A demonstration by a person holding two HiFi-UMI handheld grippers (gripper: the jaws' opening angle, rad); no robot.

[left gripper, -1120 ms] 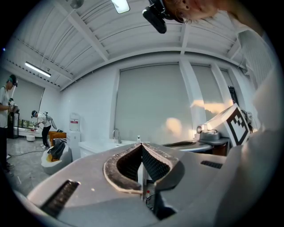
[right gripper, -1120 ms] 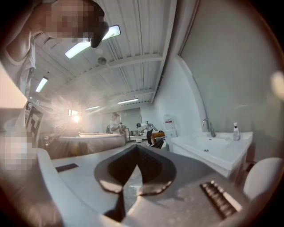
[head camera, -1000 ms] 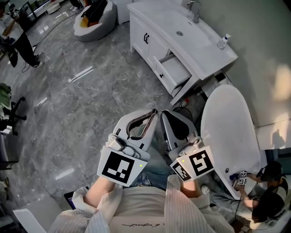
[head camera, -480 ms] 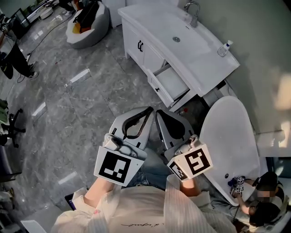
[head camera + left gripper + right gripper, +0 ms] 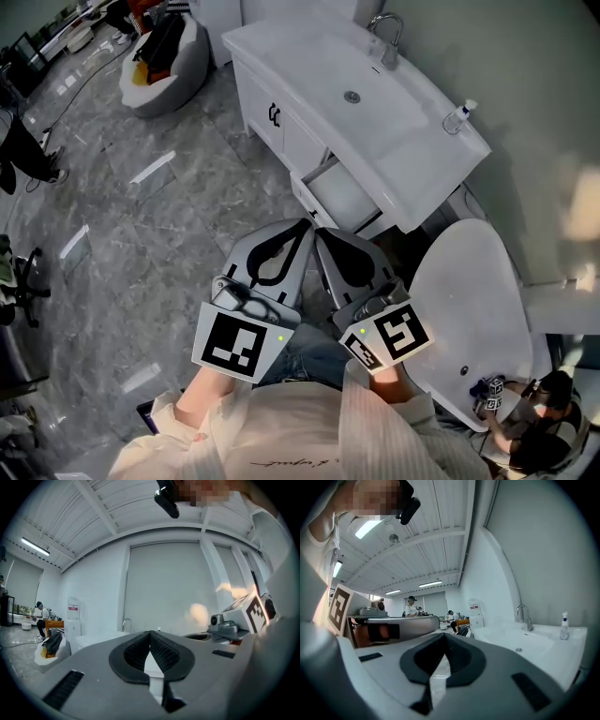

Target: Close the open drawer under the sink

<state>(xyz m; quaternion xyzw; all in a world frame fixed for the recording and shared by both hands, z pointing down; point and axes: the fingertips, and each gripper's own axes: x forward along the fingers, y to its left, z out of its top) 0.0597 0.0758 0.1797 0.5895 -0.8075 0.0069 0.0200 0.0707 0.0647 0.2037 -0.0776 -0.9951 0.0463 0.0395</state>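
Note:
The white vanity (image 5: 272, 117) with a sink basin (image 5: 353, 97) stands at the top of the head view. Its drawer (image 5: 339, 199) under the counter's right part is pulled out and looks empty. My left gripper (image 5: 306, 225) and right gripper (image 5: 319, 232) are held side by side just below the drawer's front, apart from it. Both are shut with nothing between the jaws. In the left gripper view the left gripper (image 5: 150, 633) has its ribbed pads pressed together at the tips. The right gripper (image 5: 444, 634) looks the same, beside the sink counter (image 5: 543, 651).
A faucet (image 5: 386, 36) and a small pump bottle (image 5: 457, 116) stand on the counter. A white oval tub (image 5: 473, 309) lies right of the vanity. A beanbag (image 5: 164, 52) sits at the far left on the grey marble floor (image 5: 141, 234). A person (image 5: 525, 422) crouches at the lower right.
The vanity and its open drawer have come closer and lower in the head view, nearer to both grippers' tips. Both grippers have stayed shut and side by side.

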